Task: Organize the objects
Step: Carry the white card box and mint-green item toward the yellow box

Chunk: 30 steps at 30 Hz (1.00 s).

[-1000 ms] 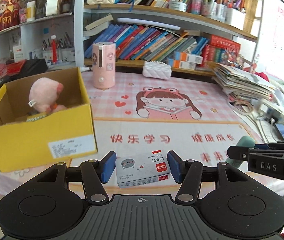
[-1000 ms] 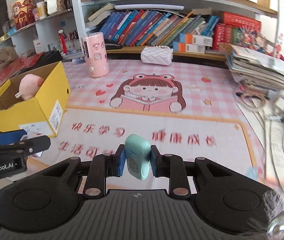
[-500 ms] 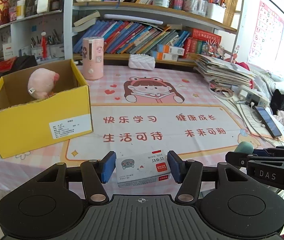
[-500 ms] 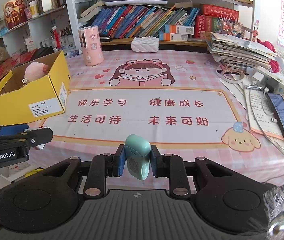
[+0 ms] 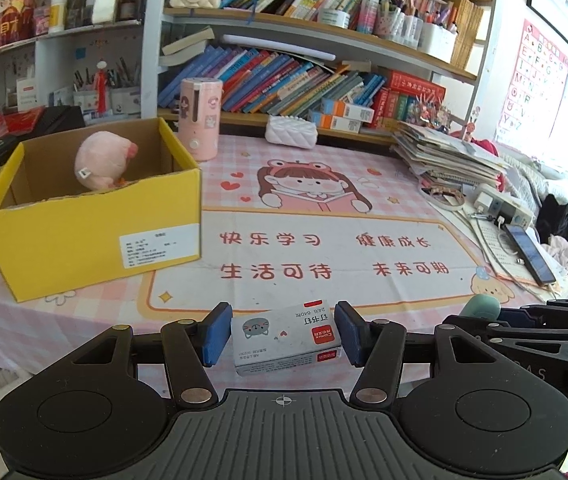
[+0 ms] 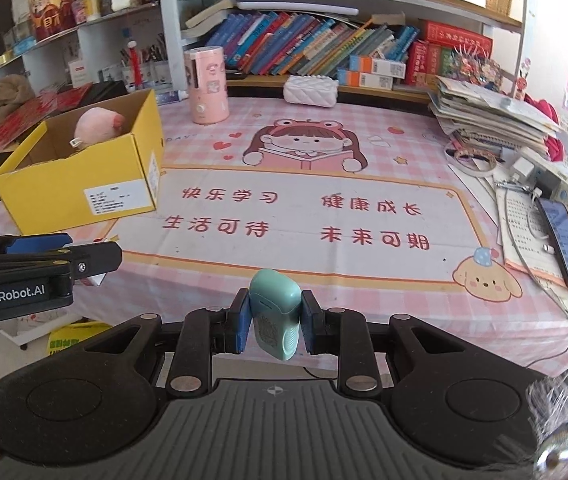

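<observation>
1. Left wrist view: left gripper has its jaws pinching a small box of staples by its two short ends, blue pads flat against the sides. The box is tilted slightly, print upside down to the camera (grey cat face and red brand patch on top).
2. It is held off the near edge of the tabletop, which carries a pink checked mat with a cartoon girl and red Chinese characters.
3. Yellow cardboard box sits open at the left of the mat, white label on its front wall. A pink plush toy is inside, toward the back.
4. Pink cylindrical device stands upright just behind the box's far right corner; white quilted pouch is further right, near the bookshelf.
5. Right edge: stack of papers, power strip, phone lying flat.
6. Right wrist view: right gripper has its jaws clamped on a small teal rounded case, gripped on both sides, standing roughly upright, top end poking above the pads.
7. It also hangs off the tabletop's near edge. The left gripper shows at far left (side-on, blue pad visible), level with the yellow box's front.
</observation>
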Tool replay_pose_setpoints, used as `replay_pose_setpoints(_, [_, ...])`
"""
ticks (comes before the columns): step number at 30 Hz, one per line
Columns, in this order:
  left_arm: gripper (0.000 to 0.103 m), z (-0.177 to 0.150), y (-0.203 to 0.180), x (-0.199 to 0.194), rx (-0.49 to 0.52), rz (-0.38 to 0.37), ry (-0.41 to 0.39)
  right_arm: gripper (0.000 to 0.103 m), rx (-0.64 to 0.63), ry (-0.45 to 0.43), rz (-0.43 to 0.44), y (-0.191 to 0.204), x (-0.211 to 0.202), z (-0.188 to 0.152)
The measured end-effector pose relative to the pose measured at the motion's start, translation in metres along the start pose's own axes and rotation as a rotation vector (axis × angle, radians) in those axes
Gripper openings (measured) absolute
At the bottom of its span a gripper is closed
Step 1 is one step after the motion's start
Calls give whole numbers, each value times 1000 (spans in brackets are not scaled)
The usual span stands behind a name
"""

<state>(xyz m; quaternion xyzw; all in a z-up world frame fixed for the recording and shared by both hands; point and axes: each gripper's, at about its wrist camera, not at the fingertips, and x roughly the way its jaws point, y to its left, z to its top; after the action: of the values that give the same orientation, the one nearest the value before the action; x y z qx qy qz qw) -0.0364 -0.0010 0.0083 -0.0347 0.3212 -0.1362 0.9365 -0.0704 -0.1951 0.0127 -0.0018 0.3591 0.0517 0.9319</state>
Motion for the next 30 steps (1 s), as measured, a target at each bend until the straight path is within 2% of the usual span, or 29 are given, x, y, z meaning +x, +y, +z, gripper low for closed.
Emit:
replay_pose_setpoints(7, [56, -5, 27, -18, -55, 71, -22, 24, -46, 1, 54, 24, 3, 3])
replay_pose_setpoints(19, [56, -16, 81, -56, -186, 265, -74, 24, -198, -2, 239, 91, 22, 20])
replay_pose_setpoints(26, [56, -15, 105, -55, -246, 356, -83, 24, -271, 11, 335, 121, 46, 36])
replay_pose_setpoints(30, [56, 0, 119, -55, -264, 403, -135, 24, -299, 11, 360, 133, 64, 54])
